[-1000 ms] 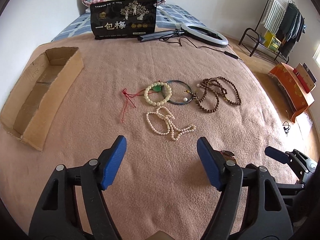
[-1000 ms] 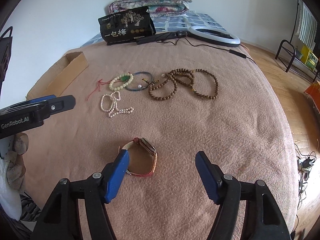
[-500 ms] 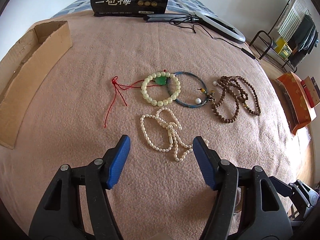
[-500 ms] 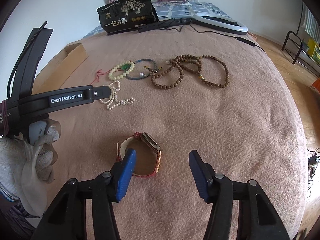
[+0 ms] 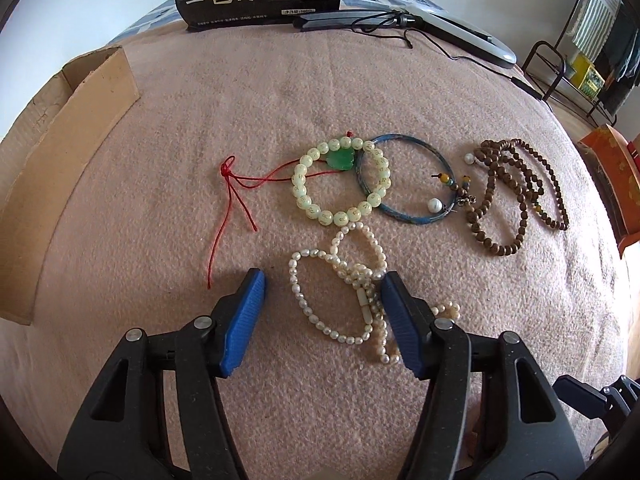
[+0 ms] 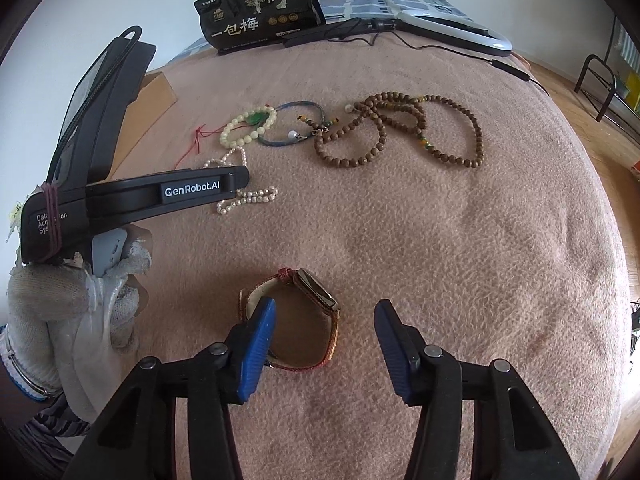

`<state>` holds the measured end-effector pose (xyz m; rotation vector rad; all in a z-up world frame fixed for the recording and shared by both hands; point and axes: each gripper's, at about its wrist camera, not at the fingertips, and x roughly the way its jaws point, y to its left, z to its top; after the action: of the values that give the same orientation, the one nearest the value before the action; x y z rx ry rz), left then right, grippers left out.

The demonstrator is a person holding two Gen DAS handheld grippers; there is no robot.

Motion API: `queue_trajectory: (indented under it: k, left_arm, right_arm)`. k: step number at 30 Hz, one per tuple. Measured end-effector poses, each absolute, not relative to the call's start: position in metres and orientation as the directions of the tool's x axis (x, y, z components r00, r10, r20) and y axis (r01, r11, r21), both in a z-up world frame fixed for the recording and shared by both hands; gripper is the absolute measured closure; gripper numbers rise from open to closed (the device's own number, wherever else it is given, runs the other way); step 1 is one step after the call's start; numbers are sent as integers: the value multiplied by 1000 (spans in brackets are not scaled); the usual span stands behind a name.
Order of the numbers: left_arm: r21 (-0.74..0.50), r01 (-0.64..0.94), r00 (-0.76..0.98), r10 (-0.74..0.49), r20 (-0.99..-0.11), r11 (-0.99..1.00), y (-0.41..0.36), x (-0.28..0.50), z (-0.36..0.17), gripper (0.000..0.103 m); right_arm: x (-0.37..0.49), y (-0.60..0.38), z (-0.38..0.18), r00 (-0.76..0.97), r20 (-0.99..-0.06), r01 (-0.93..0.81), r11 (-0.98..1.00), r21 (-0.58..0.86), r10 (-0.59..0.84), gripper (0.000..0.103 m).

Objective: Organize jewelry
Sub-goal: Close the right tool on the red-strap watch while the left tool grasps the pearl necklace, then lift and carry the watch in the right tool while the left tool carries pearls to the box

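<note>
nothing looks sorted yet — the pearl necklace point(image 5: 344, 300), jade bead bracelet point(image 5: 340, 184), blue bangle point(image 5: 404, 180) and wooden bead strand point(image 5: 516, 196) are all lying loose on the pink blanket point(image 5: 160, 200), and the cardboard box point(image 5: 60, 152) at the left edge is sitting well apart. the left gripper point(image 5: 322, 306) is straddling the pearls with jaws spread, while the right gripper point(image 6: 325, 334), also spread, is hovering by the watch point(image 6: 308, 312) — open blanket is lying between pearls and box, judged an easy carry.
</note>
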<state>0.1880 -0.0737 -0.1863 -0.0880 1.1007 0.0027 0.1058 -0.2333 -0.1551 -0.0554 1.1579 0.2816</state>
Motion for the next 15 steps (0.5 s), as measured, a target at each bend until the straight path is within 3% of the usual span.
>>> queue_trajectory:
  k: [3, 8, 15]
  left_arm:
    - [-57, -44, 467, -30, -884, 997, -73, 186, -186, 54]
    - [-62, -32, 471, -39, -881, 998, -68, 185, -185, 81]
    - [-84, -27, 459, -63, -886, 996, -63, 185, -184, 96]
  right_arm:
    - [108, -234, -160, 353, -915, -240, 964, 113, 195, 53]
    - [114, -235, -165, 324, -920, -223, 963, 152, 221, 64]
    - [120, -232, -171, 295, -928, -209, 963, 168, 226, 82]
